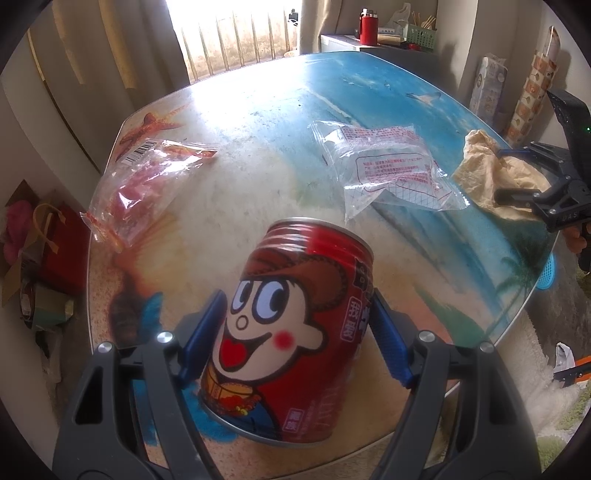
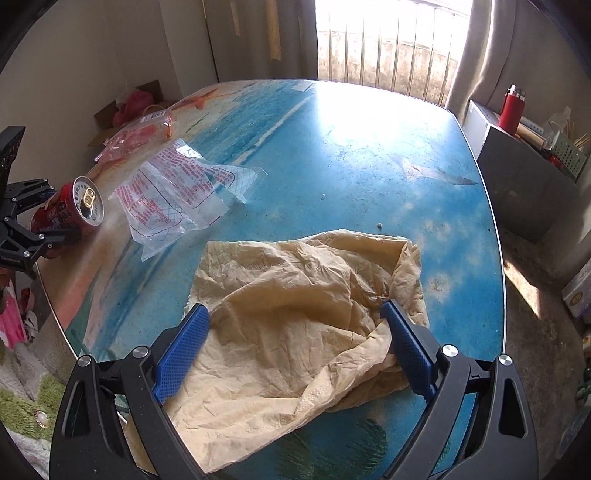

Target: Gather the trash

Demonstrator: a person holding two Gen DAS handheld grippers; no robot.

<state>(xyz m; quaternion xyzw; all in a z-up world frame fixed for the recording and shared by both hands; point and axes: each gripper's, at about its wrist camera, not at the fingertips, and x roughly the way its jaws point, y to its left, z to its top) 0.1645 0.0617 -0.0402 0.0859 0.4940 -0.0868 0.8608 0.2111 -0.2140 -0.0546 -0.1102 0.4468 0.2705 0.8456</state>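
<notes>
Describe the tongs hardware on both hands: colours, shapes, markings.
Both match. Left tongs and right tongs: black plastic scissor-style arms with triangular cutouts, silver round pivot bolts, and blue pads with a dotted grip texture. Seen from the left camera, the right unit's black body carries faint raised lettering and a small green light.

Red flask [image 1: 368, 26], green basket [image 1: 421, 34]
</notes>
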